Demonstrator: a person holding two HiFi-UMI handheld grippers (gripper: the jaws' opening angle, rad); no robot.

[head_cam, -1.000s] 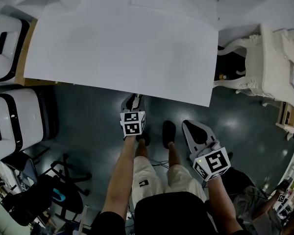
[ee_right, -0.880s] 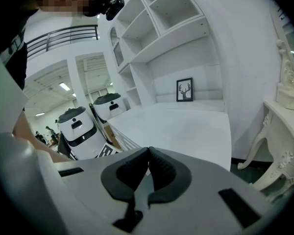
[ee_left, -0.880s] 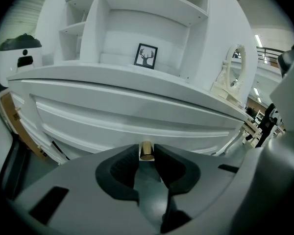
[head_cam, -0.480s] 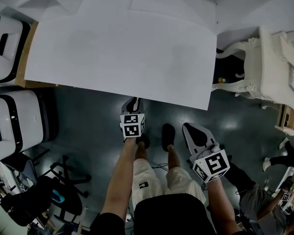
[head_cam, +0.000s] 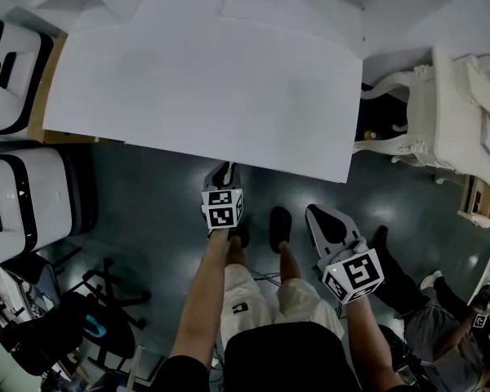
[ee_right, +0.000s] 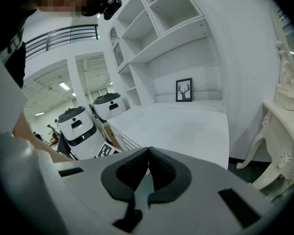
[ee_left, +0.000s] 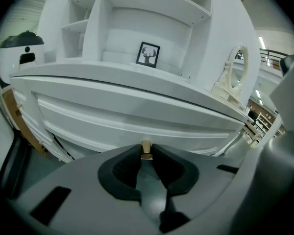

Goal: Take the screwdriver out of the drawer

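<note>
Brass shows between the dark pads of the left gripper (ee_left: 146, 153). Its jaws are closing on the single brass knob (ee_left: 146, 149), with the pad tips against both sides of the knob. The knob sticks out of the drawer front (ee_left: 137, 114), which is closed, so the screwdriver shows in no view.

Just above this gripper the front edge of the white tabletop (head_cam: 204, 80) overhangs the drawer and runs across to either side. Below and behind the gripper is dark floor (head_cam: 147, 186), open towards the left as far as two white machines (head_cam: 28, 202). Beyond the gripper, at the back of the tabletop, stands one framed deer picture (ee_left: 148, 55) under white shelves.

The right gripper (ee_right: 148, 154) is well back from the tabletop edge, over the floor. Its jaws are pressed together with nothing between them. On its outer side stands one ornate white side table (head_cam: 441, 113), with a strip of floor between that and the tabletop's corner.

There are two grippers, each with one marker cube (head_cam: 221, 207).
</note>
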